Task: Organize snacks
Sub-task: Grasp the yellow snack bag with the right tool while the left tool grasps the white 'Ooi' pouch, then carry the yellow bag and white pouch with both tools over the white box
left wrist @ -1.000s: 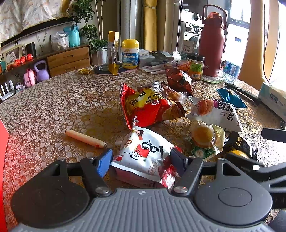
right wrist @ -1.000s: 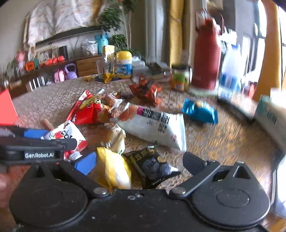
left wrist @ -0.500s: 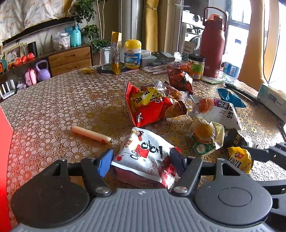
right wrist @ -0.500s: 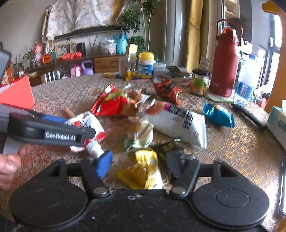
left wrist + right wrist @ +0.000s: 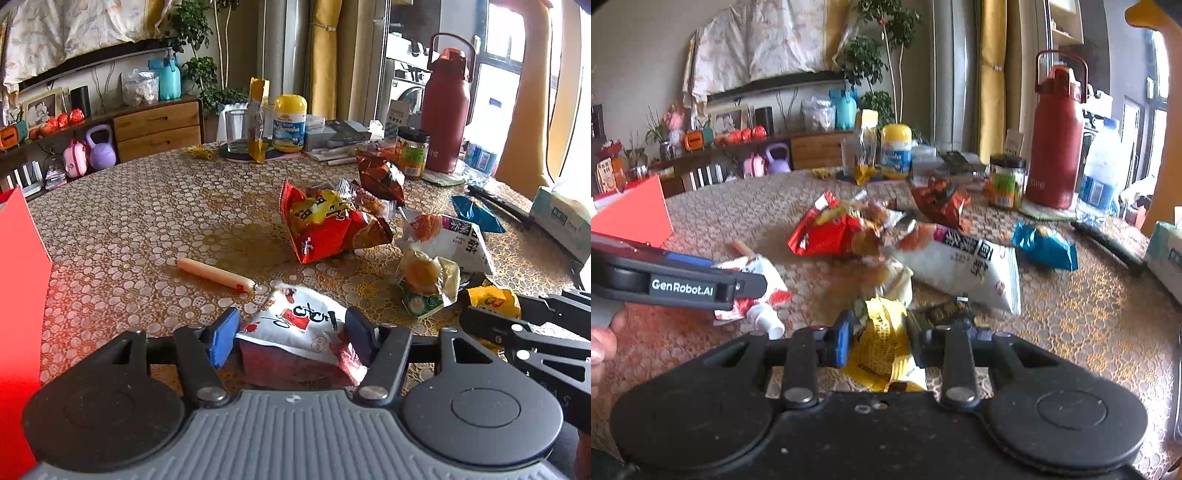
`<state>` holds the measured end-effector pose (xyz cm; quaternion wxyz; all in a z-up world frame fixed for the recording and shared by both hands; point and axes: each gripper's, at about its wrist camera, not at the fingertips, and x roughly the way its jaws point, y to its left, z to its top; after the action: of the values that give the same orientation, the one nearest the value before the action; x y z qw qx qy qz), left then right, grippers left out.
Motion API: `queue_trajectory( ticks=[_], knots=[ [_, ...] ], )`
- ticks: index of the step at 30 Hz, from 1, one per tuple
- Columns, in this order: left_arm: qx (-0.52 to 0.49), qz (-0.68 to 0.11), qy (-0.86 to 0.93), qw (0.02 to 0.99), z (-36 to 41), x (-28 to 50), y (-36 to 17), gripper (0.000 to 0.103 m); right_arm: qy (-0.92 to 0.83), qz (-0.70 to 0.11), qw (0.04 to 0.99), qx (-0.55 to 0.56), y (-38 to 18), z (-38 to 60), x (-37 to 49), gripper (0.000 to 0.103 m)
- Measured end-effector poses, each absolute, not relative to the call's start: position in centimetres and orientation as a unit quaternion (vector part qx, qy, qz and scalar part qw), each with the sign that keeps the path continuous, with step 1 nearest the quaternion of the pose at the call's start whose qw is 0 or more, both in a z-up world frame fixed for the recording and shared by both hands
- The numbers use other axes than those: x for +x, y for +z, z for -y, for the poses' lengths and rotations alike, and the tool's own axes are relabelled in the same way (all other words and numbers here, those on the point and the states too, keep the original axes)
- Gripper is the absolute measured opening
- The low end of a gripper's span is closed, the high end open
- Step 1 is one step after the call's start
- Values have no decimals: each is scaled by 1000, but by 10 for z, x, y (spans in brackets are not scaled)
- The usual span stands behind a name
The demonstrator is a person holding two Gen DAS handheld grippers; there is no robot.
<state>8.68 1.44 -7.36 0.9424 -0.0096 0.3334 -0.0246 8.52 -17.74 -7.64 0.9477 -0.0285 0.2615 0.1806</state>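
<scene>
While left gripper (image 5: 291,330) pinches white packet (image 5: 303,321) | right gripper (image 5: 877,338) just closed onto yellow packet (image 5: 882,339)

On the table (image 5: 122,221), a sausage stick (image 5: 216,275) lies left of the chip bag (image 5: 325,225). A noodle-snack packet (image 5: 448,242) lies right of that bag, with a wrapped cake (image 5: 424,286) just before it. Behind them, a gummies jar (image 5: 290,123) stands left of the water bottle (image 5: 447,110).
</scene>
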Motion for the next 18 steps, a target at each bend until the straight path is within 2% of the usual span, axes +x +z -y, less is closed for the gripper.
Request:
queue_trajectory(
  ticks=[3, 4, 5, 6, 10, 12, 13, 14, 16, 18],
  knots=[
    [-11, -338, -20, 941, -18, 82, -75, 57, 182, -258, 949, -25, -72, 176, 83, 29],
    [-14, -340, -20, 940, -19, 80, -74, 45, 183, -257, 948, -25, -71, 176, 82, 28],
    [-13, -339, -11, 941, -21, 77, -74, 9, 184, -256, 949, -26, -70, 175, 81, 28],
    [-19, -335, -14, 942, -24, 75, -71, 0, 185, -255, 949, -26, -69, 174, 79, 28],
    [-10, -346, -28, 938, -25, 72, -71, 1, 189, -253, 948, -27, -65, 171, 73, 28],
    [-27, -334, -21, 942, -27, 68, -70, 9, 193, -253, 948, -28, -65, 169, 71, 28],
    [-26, -332, -18, 943, -26, 67, -70, 24, 195, -252, 947, -29, -65, 168, 70, 28],
    [-28, -328, -15, 944, -26, 66, -69, 50, 196, -252, 947, -28, -65, 168, 68, 28],
    [-39, -313, -13, 949, -25, 62, -66, 77, 196, -253, 947, -26, -64, 169, 67, 28],
    [-24, -309, -11, 951, -18, 63, -62, 77, 196, -251, 948, -25, -63, 171, 67, 28]
  ],
)
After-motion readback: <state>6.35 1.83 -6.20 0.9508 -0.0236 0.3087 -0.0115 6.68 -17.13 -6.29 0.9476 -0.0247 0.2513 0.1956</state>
